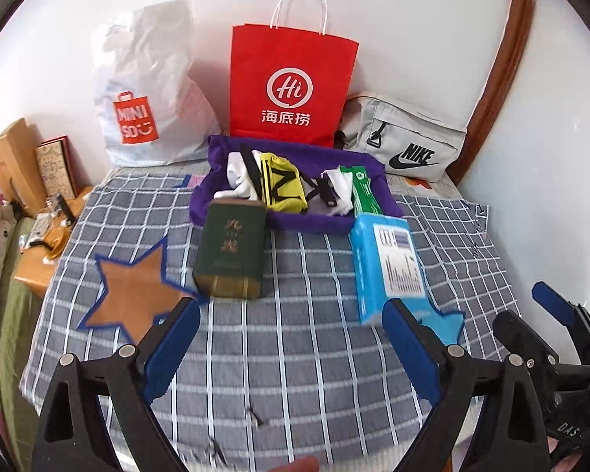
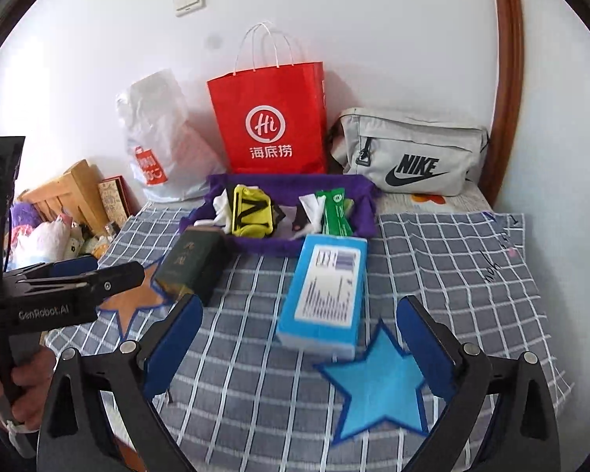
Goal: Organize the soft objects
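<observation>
both grippers are wide open and hold nothing. from the left wrist view, the left gripper (image 1: pixel 291 338) hangs low over the near edge of the checked cloth (image 1: pixel 295 354). its jaws are far apart. ahead of it stands a dark green box (image 1: pixel 232 251), and an orange star (image 1: pixel 133 295) lies flat on the cloth to the left of that box. at the far edge sits a purple tray (image 1: pixel 295 181) with soft things inside, like a yellow pouch (image 1: pixel 283 187). a blue box (image 1: pixel 389 267) lies to the right, just in front of the tray. from the right wrist view, the right gripper (image 2: pixel 299 342) is also low, with a blue star (image 2: pixel 377 381) lying between its fingers and the blue box just past it. behind the tray stand a red paper bag (image 2: pixel 271 122), a white plastic bag (image 2: pixel 157 133) and a grey nike bag (image 2: pixel 409 153), up against the wall. what could go wrong: the two boxes stand in front of the tray, so a reach for the soft things may bump them over. the soft things are all mixed up, so one grab may pull out two at once.
</observation>
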The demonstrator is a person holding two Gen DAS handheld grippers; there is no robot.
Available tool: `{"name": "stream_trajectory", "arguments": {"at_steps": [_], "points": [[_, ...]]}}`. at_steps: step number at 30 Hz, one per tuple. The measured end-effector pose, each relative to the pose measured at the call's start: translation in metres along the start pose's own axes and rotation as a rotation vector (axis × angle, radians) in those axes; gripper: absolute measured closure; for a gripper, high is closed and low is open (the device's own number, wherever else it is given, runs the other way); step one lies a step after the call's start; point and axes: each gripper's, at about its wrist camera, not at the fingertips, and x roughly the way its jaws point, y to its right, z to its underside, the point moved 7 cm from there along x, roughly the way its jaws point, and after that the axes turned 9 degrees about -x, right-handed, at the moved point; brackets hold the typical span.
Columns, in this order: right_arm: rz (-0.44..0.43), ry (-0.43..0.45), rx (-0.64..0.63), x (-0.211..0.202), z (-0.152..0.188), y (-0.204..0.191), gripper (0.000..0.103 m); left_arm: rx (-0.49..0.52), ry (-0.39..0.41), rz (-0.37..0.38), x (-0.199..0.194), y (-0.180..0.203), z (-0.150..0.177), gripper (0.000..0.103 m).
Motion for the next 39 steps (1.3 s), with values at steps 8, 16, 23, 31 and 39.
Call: {"name": "stream_trajectory", "arguments": {"at_steps": [8, 16, 23, 31, 39], "points": [[0.012, 0.032, 0.024, -0.05, 0.036, -0.007, 0.0, 0.014, 0.038, -0.033, -0.044, 0.006, 0.041, 0.009], [0.011, 0.025, 0.026, -0.076, 0.059, -0.013, 0.0, 0.013, 0.066, -0.027, -0.073, 0.011, 0.06, 0.009], [0.012, 0.03, 0.045, -0.086, 0.064, -0.012, 0.0, 0.018, 0.099, -0.05, -0.087, 0.011, 0.062, 0.009], [0.03, 0.039, 0.025, -0.093, 0.062, -0.013, 0.0, 0.018, 0.116, -0.067, -0.093, 0.009, 0.063, 0.009], [0.035, 0.048, 0.023, -0.098, 0.062, -0.013, 0.0, 0.02, 0.115, -0.066, -0.094, 0.009, 0.065, 0.009]]}}
